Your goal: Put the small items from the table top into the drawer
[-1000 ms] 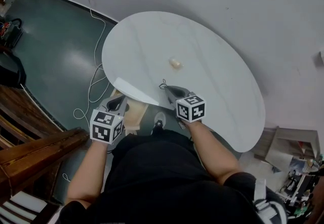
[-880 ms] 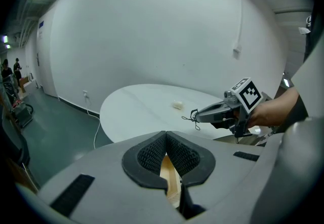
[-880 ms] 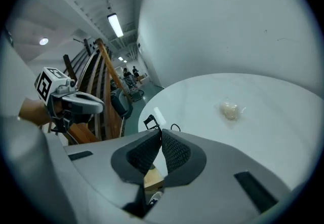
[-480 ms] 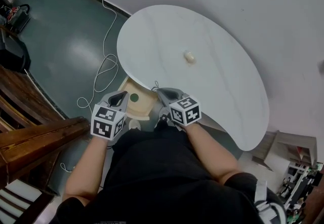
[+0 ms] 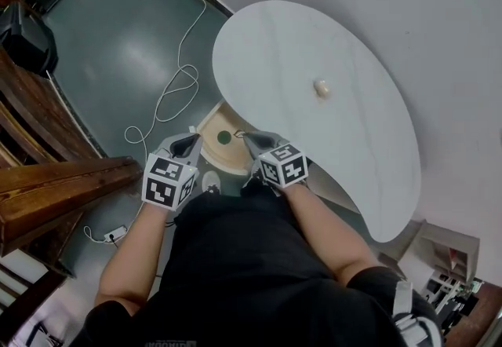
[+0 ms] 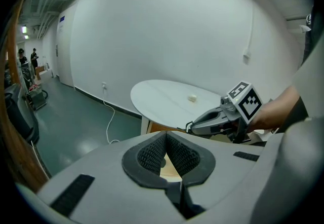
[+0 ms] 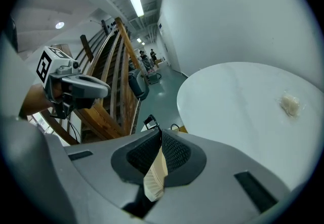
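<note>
Looking down thru the head cam, I'm seeing both grippers hovering at the open drawer [image 5: 209, 152], which is sticking out from under the near-left edge of the white counter [image 5: 298, 39].

The R gripper [image 5: 240, 136] is clenching a thin cream ribbed piece [image 7: 155, 170]. In the right gripper view it's sitting pinched betw. the two dark pads, w/ its lower end hanging toward the cam. A small black wire-ish bit [image 7: 150, 121] is showing right at the tips, and I can't tell what it is. The R tips are sitting over the drawer's counter-side edge, just beside a round green item [image 5: 224, 136] lying on the drawer's light wood floor.

The L gripper [image 5: 190, 139] is clenched w/ nothing in it. In the left gripper view its pads are meeting at the tips, w/ only drawer wood showing thru the gap behind them. It's pointing at the drawer's left side, apart from the R gripper.

One small cream item [image 5: 321, 88] is sitting alone mid-counter, well apart from both grippers. That small cream item [image 6: 192, 98] is showing in both gripper views too.

A white cable [image 5: 169, 98] is looping across the green floor left of the counter. A wooden stair rail [image 5: 63, 192] is showing at lower left.
</note>
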